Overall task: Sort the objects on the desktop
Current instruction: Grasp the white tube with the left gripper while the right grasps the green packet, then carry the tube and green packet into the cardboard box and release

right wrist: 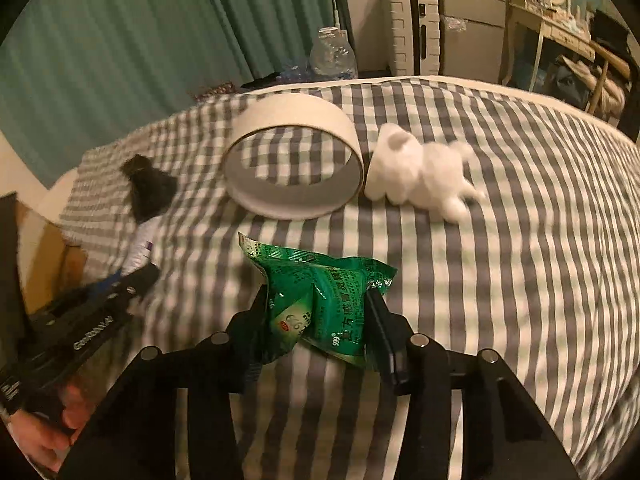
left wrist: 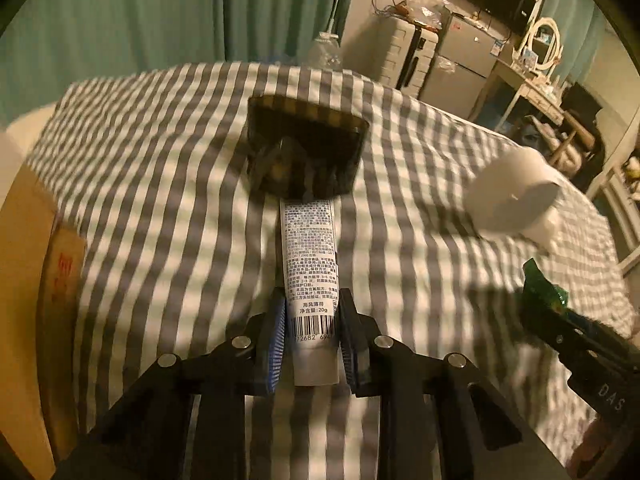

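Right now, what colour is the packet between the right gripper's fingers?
Green, with white print and a small red mark; the packet shows best in the right wrist view, crumpled in the right gripper.

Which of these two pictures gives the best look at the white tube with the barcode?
The left wrist view: the white tube fills the centre, its label and barcode readable, between the left gripper fingers. In the right wrist view only a blurred part of it shows at the left edge.

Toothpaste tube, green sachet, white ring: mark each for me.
toothpaste tube [left wrist: 308, 256], left wrist view, printed back label.
green sachet [right wrist: 320, 300], right wrist view, crumpled middle.
white ring [right wrist: 344, 124], right wrist view, outer wall.
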